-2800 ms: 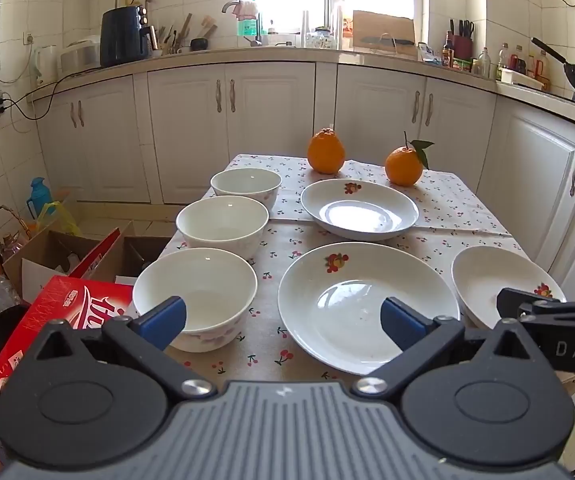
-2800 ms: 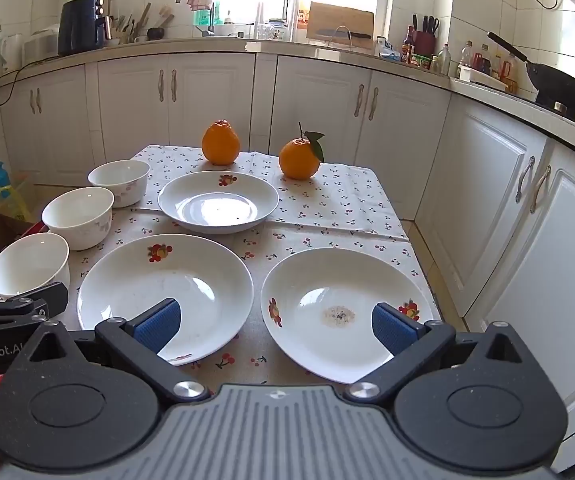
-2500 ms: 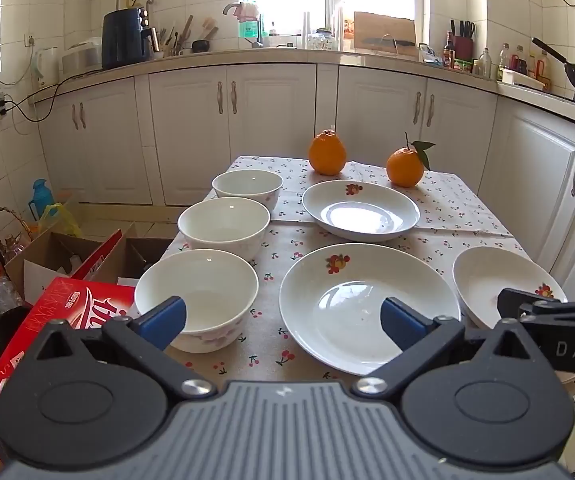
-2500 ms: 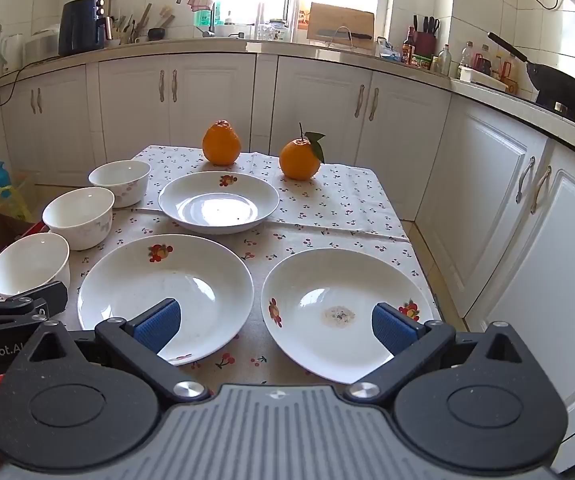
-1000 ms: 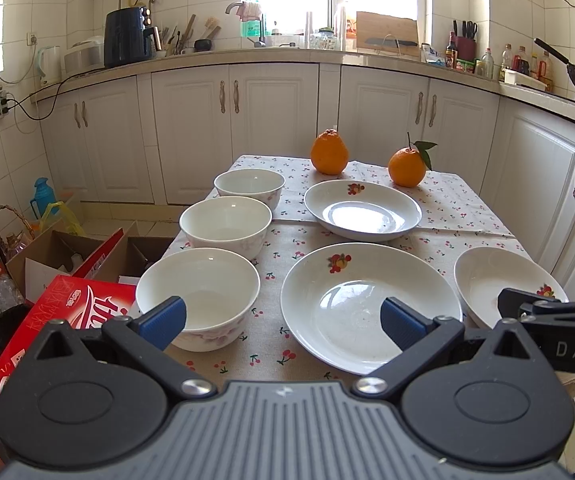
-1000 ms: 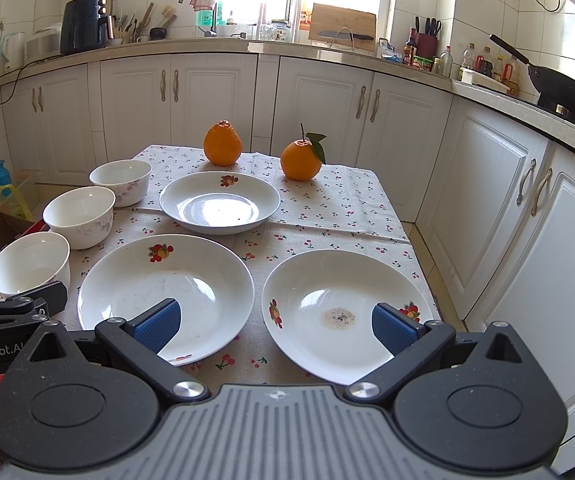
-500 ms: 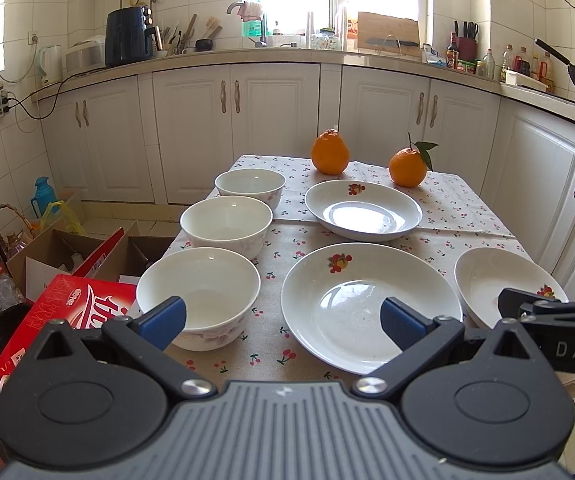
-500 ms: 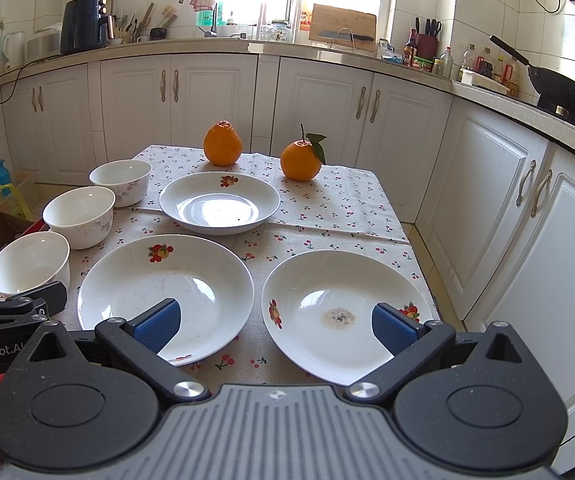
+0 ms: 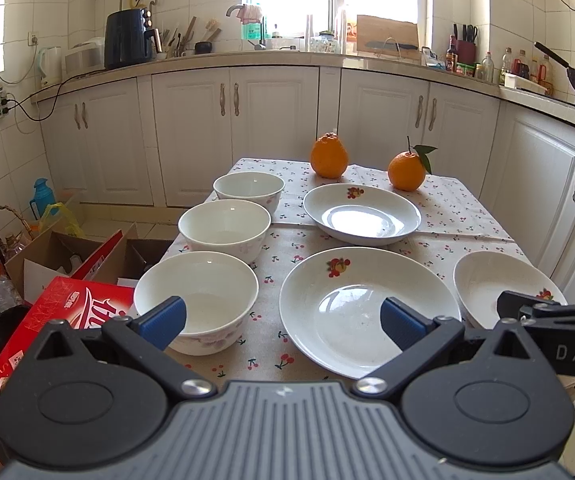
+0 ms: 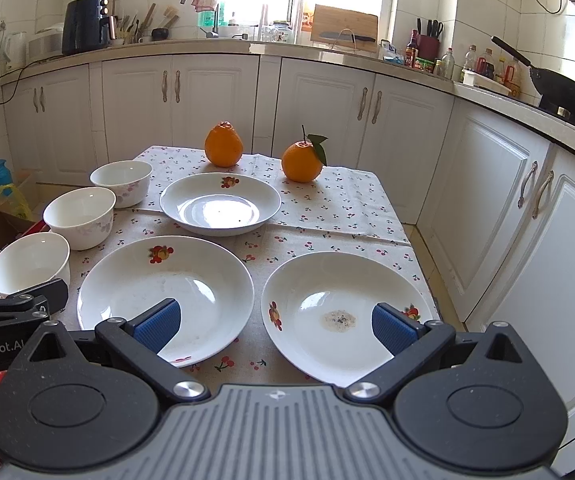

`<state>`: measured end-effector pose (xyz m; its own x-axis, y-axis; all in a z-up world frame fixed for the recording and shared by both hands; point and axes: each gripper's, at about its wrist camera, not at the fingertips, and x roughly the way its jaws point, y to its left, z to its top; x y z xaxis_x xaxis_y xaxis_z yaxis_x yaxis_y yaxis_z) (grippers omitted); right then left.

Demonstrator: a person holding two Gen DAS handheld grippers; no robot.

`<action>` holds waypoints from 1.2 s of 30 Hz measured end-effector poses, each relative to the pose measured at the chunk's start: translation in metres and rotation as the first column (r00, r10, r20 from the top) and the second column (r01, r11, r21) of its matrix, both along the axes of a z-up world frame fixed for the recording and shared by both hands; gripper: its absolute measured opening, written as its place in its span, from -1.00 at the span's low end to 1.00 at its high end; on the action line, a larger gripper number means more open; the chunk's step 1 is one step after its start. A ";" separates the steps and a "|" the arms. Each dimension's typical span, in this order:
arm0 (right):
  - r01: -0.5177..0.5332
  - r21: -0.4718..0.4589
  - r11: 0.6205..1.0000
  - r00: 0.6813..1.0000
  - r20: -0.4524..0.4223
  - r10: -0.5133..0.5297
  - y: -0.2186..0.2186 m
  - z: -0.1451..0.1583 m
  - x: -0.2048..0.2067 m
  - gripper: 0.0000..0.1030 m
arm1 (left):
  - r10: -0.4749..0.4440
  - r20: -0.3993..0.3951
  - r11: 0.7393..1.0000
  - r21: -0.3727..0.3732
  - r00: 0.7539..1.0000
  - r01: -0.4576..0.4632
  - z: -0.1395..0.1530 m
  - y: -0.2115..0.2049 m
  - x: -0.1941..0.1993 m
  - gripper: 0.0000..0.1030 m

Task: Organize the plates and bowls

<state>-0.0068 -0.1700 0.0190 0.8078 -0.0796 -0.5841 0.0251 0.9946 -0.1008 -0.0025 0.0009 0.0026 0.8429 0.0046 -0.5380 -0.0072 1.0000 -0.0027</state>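
Note:
Three white bowls stand in a row along the table's left side: near [image 9: 196, 300], middle [image 9: 224, 230], far [image 9: 249, 190]. Three white plates with fruit prints lie beside them: a far plate [image 9: 361, 214], a near middle plate [image 9: 367, 308] and a near right plate [image 10: 343, 312] with a small grey stain. My left gripper [image 9: 283, 320] is open and empty, held before the near bowl and middle plate. My right gripper [image 10: 275, 326] is open and empty, held before the two near plates.
Two oranges [image 9: 328, 156] [image 9: 406, 171] sit at the table's far end on the cherry-print cloth [image 10: 351, 204]. A red carton [image 9: 67, 312] and open cardboard boxes [image 9: 47, 256] stand on the floor to the left. White cabinets [image 10: 507, 208] run close along the right.
Both grippers have drifted very slightly; the view has barely shifted. Nothing on the table has moved.

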 end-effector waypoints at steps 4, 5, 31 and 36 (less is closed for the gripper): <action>-0.018 -0.007 1.000 1.000 0.000 0.018 -0.001 0.000 0.003 1.00 | -0.016 0.007 0.999 0.032 1.000 0.015 0.003 -0.001 0.002 0.99; -0.025 -0.008 1.000 1.000 0.002 0.025 -0.001 0.000 0.003 1.00 | -0.020 0.008 0.999 0.035 1.000 0.020 0.004 -0.001 0.002 0.99; -0.069 0.036 0.997 0.998 0.000 0.069 -0.110 -0.023 0.028 1.00 | -0.282 -0.053 0.958 0.038 0.958 0.285 0.002 -0.044 0.067 0.99; -0.104 0.069 0.992 0.993 -0.050 0.107 -0.130 -0.047 0.026 1.00 | -0.354 -0.071 0.933 0.040 0.932 0.358 -0.001 -0.064 0.083 0.99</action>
